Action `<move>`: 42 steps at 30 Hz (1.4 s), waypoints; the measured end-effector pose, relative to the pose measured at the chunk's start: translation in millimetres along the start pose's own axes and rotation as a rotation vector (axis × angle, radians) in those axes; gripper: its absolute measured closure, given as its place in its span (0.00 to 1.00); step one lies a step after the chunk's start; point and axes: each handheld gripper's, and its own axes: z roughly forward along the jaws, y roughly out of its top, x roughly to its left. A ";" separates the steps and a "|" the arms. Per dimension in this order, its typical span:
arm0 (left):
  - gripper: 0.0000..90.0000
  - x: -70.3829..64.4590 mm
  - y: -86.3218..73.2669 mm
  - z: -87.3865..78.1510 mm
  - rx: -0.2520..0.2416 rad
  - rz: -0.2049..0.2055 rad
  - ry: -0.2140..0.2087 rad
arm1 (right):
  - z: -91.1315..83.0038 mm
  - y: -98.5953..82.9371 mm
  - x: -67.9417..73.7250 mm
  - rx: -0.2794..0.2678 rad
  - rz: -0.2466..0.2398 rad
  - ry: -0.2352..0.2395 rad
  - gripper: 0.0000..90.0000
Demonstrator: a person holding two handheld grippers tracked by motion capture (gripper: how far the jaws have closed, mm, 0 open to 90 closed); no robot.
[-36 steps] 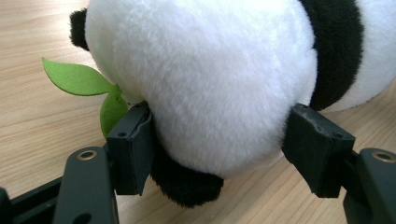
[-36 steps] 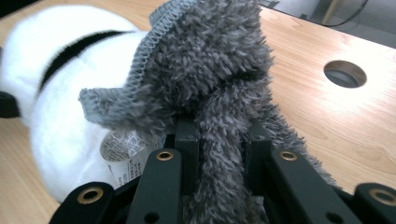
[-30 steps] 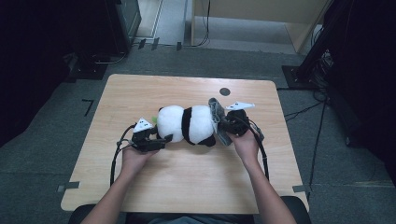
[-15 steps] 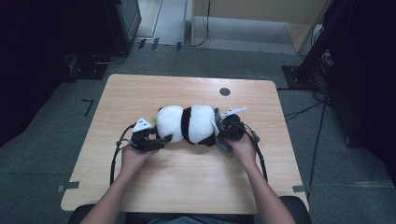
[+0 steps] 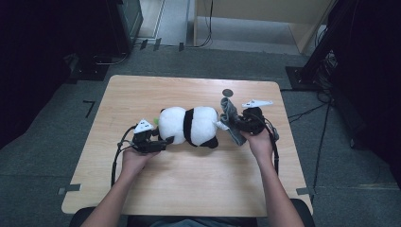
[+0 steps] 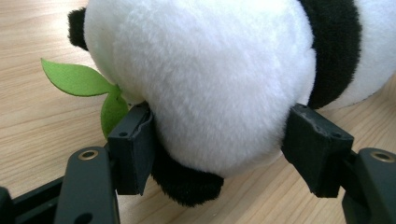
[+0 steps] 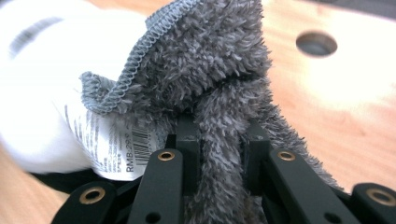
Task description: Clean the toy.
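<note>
Panda [image 5: 189, 126]: lies on its side at frame centre of the high view, on the table [image 5: 189, 189]; white body with a black band across the middle, black limb at lower right.
Left gripper [image 5: 161, 143]: lower left of the panda in the high view, held in the left hand [image 5: 135, 158]; jaws spread wide around the panda's white end, one pad pressed into the plush at left of the left gripper view, the other just touching at right; not clamped.
Leaf [image 6: 77, 79]: green, upper left of the left gripper view, sticks out from under the panda just beside the left pad.
Cloth [image 5: 230, 118]: grey, fuzzy, right of the panda in the high view, stands up from the right gripper and touches the panda's right end.
Right gripper [image 7: 223, 140]: jaws pinched tight on a fold of the cloth at lower centre of the right gripper view; held in the right hand [image 5: 259, 142].
Tag [image 7: 109, 140]: white, printed with a barcode, left of the jaws, against the cloth.
Hole [image 5: 227, 92]: dark, round, in the table above the cloth.
</note>
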 end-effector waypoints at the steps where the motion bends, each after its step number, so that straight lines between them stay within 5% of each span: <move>1: 0.34 0.0 0.1 0.0 0.001 -0.001 0.000 | -4.2 2.9 1.8 -0.010 -0.006 0.005 0.84; 8: 0.34 -0.4 0.6 -0.3 0.000 0.006 0.002 | -26.6 23.3 26.1 -0.059 -0.070 0.060 0.84; 14: 0.35 -1.2 0.9 -0.7 0.003 0.000 0.008 | -29.2 35.6 55.9 -0.055 -0.151 0.144 0.84; 20: 0.37 1.4 1.9 -1.6 0.010 -0.031 -0.009 | -10.0 42.8 85.6 -0.004 -0.218 0.216 0.84; 29: 0.39 -2.0 3.1 -2.5 0.007 -0.015 0.008 | 26.2 50.6 138.1 0.082 -0.332 0.312 0.84; 36: 0.40 -4.4 4.0 -3.5 -0.019 -0.015 0.007 | 52.2 52.7 161.9 0.144 -0.371 0.347 0.84; 42: 0.41 -5.4 3.5 -3.1 -0.014 -0.008 0.020 | 70.9 49.4 163.8 0.176 -0.378 0.342 0.84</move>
